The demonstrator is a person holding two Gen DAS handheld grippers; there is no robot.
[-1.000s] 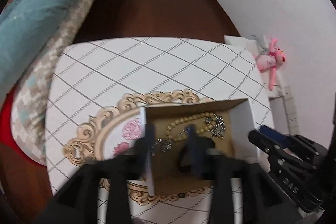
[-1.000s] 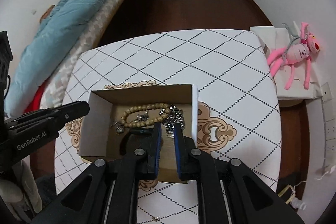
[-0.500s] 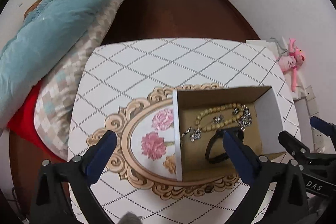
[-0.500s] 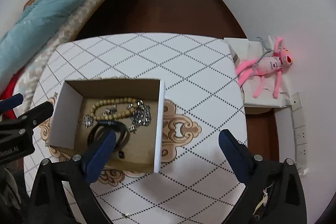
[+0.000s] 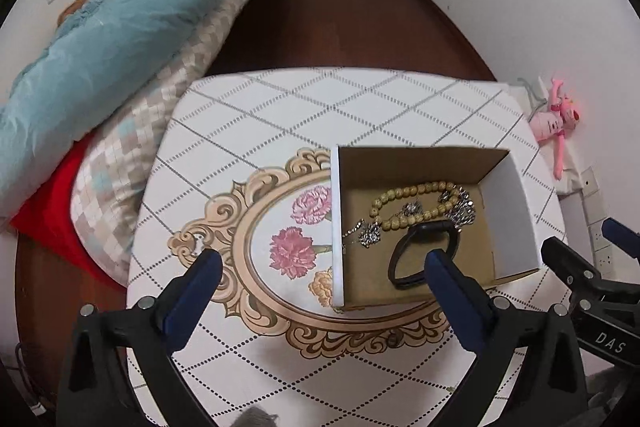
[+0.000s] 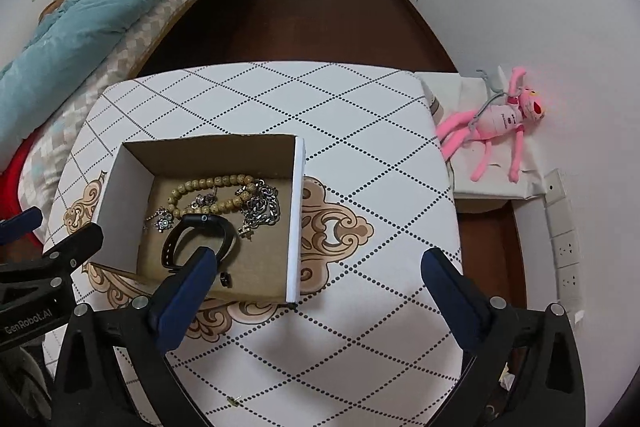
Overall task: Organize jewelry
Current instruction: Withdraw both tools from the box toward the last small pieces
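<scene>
An open cardboard box [image 5: 508, 203] [image 6: 296, 211] stands on the patterned table. Inside lie a tan bead bracelet [image 5: 404, 195] [image 6: 208, 185], a silver chain [image 5: 462, 207] [image 6: 264, 207], small silver pendants [image 5: 370, 233] [image 6: 162, 221], a black watch band [image 5: 420, 255] [image 6: 196, 239] and a small dark ring [image 6: 225, 279]. My left gripper [image 5: 320, 267] is open and empty, above the table before the box's left wall. My right gripper [image 6: 316, 263] is open and empty, above the box's right wall.
The table [image 5: 280, 107] [image 6: 360, 147] has a white diamond-pattern cloth with an ornate floral emblem [image 5: 288, 239]. A bed with a blue quilt [image 5: 100, 39] [image 6: 80, 7] lies at the left. A pink plush toy [image 6: 496, 119] [image 5: 556, 119] lies on a low white stand at the right.
Both grippers have opened wide and pulled back and up from the box. The black watch band now lies free inside the box.
</scene>
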